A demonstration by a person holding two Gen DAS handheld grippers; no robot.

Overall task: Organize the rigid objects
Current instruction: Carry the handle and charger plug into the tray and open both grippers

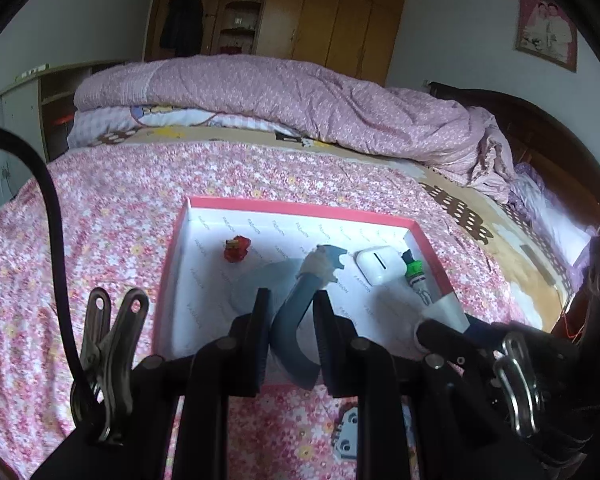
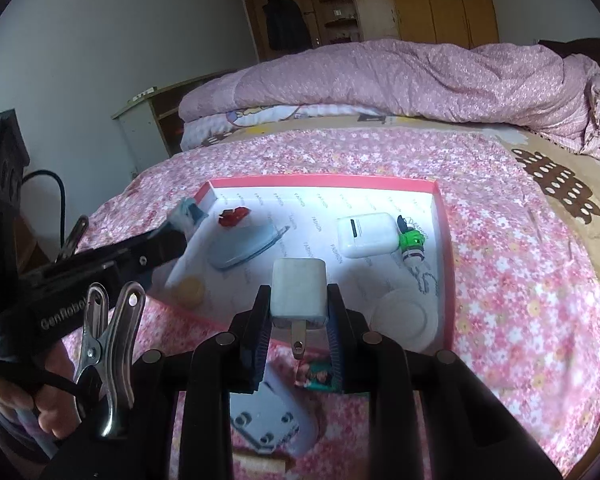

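Note:
A pink-rimmed white box point(image 1: 300, 207) point(image 2: 324, 180) lies on the bed. In it are a red toy point(image 1: 236, 250) point(image 2: 233, 217), a white earbud case point(image 1: 380, 265) point(image 2: 365, 235) and a green-capped piece point(image 1: 414, 272) point(image 2: 413, 240). My left gripper point(image 1: 292, 300) is shut on a curved blue-grey tool point(image 1: 296, 320) and holds it over the box; it also shows in the right wrist view point(image 2: 188, 216). My right gripper point(image 2: 300, 292) is shut on a white plug charger point(image 2: 299, 294), prongs toward the camera, over the box's near edge.
A blue-grey lid point(image 2: 244, 246), a yellow disc point(image 2: 188, 290) and a white round lid point(image 2: 404, 318) also lie in the box. A metal hinge plate point(image 2: 264, 420) point(image 1: 346, 434) and a small picture card point(image 2: 318, 378) lie on the floral sheet. A rolled quilt point(image 1: 280, 96) lies behind.

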